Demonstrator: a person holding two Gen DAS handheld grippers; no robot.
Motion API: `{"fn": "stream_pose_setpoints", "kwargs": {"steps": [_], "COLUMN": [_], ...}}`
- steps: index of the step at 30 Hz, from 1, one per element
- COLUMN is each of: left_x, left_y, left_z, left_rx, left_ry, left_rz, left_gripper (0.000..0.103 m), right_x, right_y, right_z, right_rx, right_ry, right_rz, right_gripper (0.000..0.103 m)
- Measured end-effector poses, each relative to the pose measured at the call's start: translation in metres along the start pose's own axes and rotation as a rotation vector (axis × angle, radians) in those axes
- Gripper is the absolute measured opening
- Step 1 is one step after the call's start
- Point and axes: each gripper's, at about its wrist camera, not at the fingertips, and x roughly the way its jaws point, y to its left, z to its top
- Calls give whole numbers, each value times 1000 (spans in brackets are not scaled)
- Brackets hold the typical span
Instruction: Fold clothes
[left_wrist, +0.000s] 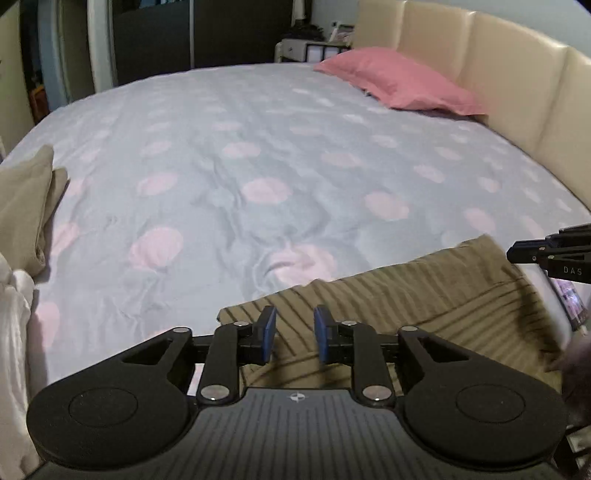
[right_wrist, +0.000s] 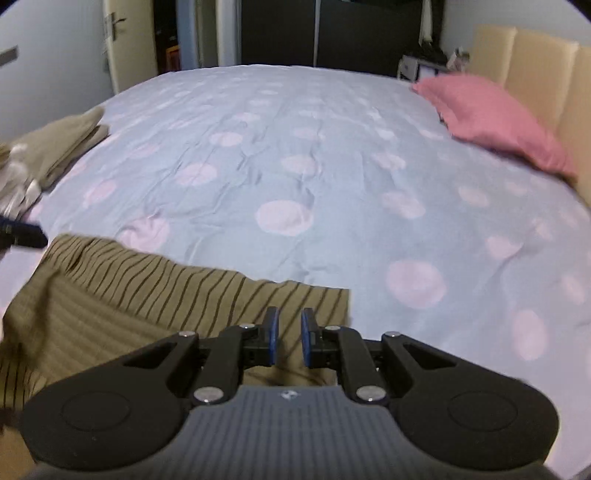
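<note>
A wide bed covered by a pale blue quilt with pink dots (left_wrist: 258, 155) fills both views, backed by a cream padded headboard (left_wrist: 498, 66) with a pink pillow (left_wrist: 402, 79) against it. At the near edge of the quilt an olive-brown garment with thin dark stripes (right_wrist: 122, 295) is spread, partly rumpled, lying just below both tools. A folded beige cloth pile (right_wrist: 62, 144) is seen at the far left edge of the bed, with some white fabric (left_wrist: 14, 314) beside it. The left gripper (left_wrist: 294, 328) is held over the garment with its blue pads apart and nothing between them; the right gripper (right_wrist: 287, 332) is likewise parted, more narrowly (also empty). The striped garment is judged soft, light and limp, so it would best be pinched at its corners or hem, where a single layer can be lifted without bunching.
</note>
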Motion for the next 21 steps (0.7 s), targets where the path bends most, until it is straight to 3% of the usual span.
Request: {"fn": "stream_pose_setpoints", "kwargs": {"steps": [5, 10, 17, 18, 19, 20, 21], "left_x": [35, 60, 47, 42, 37, 32, 27], "left_y": [12, 7, 4, 2, 1, 0, -1], "left_z": [-5, -16, -16, -16, -15, -15, -15], "left_rx": [-36, 0, 8, 10, 11, 13, 10], "left_ry": [23, 84, 56, 45, 34, 23, 10], "left_rz": [4, 23, 38, 43, 47, 52, 55], "left_gripper": [19, 15, 15, 17, 25, 32, 50], "right_x": [40, 61, 58, 55, 50, 45, 39], "right_y": [-2, -10, -10, -9, -10, -12, -14], "right_z": [-6, -14, -11, -10, -9, -8, -7], "right_rx": [-5, 8, 2, -5, -2, 13, 30], "right_ry": [24, 65, 64, 59, 48, 37, 29], "right_rz": [-24, -19, -31, -40, -47, -39, -29], "right_gripper": [15, 14, 17, 29, 43, 48, 49]}}
